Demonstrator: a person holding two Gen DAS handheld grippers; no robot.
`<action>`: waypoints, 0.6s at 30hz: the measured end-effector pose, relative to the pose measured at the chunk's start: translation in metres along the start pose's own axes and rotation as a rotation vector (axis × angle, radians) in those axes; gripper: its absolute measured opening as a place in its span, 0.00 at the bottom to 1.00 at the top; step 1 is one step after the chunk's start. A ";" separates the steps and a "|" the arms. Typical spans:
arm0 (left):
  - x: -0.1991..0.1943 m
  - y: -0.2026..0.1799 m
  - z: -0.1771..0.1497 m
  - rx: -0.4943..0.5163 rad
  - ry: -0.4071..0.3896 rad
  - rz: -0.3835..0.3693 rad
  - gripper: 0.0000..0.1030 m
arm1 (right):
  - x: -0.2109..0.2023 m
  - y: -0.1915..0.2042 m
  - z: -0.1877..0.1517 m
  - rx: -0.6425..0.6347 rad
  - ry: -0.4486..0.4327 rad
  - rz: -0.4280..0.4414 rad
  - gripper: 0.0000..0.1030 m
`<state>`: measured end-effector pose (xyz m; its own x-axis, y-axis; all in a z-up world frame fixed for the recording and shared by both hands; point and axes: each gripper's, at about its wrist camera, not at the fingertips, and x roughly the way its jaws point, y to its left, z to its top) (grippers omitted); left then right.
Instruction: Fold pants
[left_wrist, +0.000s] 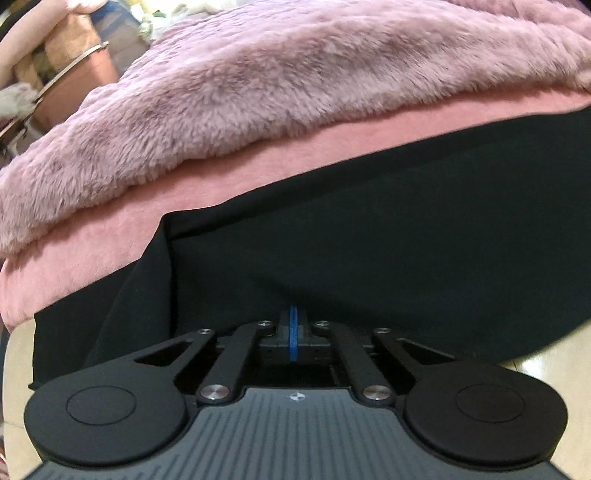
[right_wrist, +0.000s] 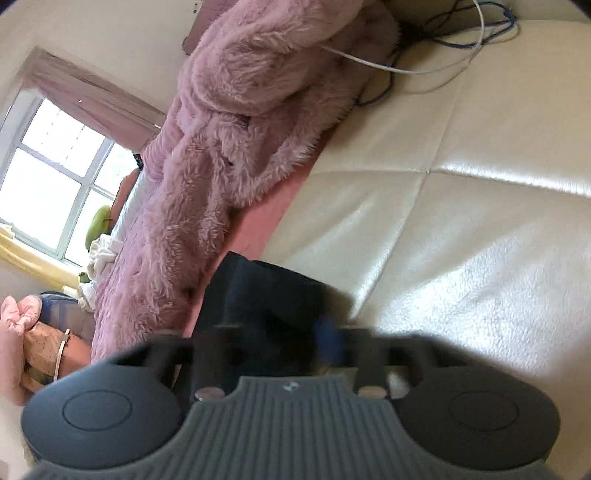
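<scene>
Watching both wrist feeds, I see the black pants (left_wrist: 369, 229) spread on a pink sheet (left_wrist: 110, 236), just beside a fluffy mauve blanket (left_wrist: 277, 92). My left gripper (left_wrist: 293, 325) has its blue pads pressed together at the near hem of the dark cloth; I judge it is pinching that hem, though black on black hides the bite itself. My right gripper (right_wrist: 295, 325) is smeared by motion; its jaws read as drawn together, with the pants (right_wrist: 266, 291) bunched right at the tips, but I cannot tell whether any cloth is really caught.

My worry is an uneven lift: if the right side has missed the cloth, or has caught only one layer, the fold would twist and drag skewed across the sheet. Fur from the blanket could also snag a corner, since it lies so near the far edge.

Both hands tip downward toward the bed, the left more steeply. The right view is rolled over, so the cream tufted panel (right_wrist: 461, 166) and the window (right_wrist: 55, 177) sit tilted.
</scene>
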<state>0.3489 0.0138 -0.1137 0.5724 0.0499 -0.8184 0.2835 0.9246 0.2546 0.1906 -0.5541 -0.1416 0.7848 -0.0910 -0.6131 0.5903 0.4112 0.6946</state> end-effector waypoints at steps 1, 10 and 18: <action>-0.001 0.000 -0.001 0.003 0.003 -0.013 0.00 | -0.001 -0.001 -0.001 0.009 -0.014 -0.022 0.02; -0.035 -0.041 -0.021 0.052 0.008 -0.197 0.00 | -0.063 -0.026 0.024 -0.112 -0.038 -0.196 0.02; -0.068 -0.084 -0.040 0.036 -0.044 -0.247 0.07 | -0.101 -0.061 0.071 -0.199 -0.033 -0.403 0.05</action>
<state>0.2554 -0.0525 -0.1000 0.5151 -0.1933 -0.8351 0.4460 0.8924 0.0685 0.0887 -0.6346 -0.0953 0.5069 -0.3072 -0.8054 0.8048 0.5033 0.3146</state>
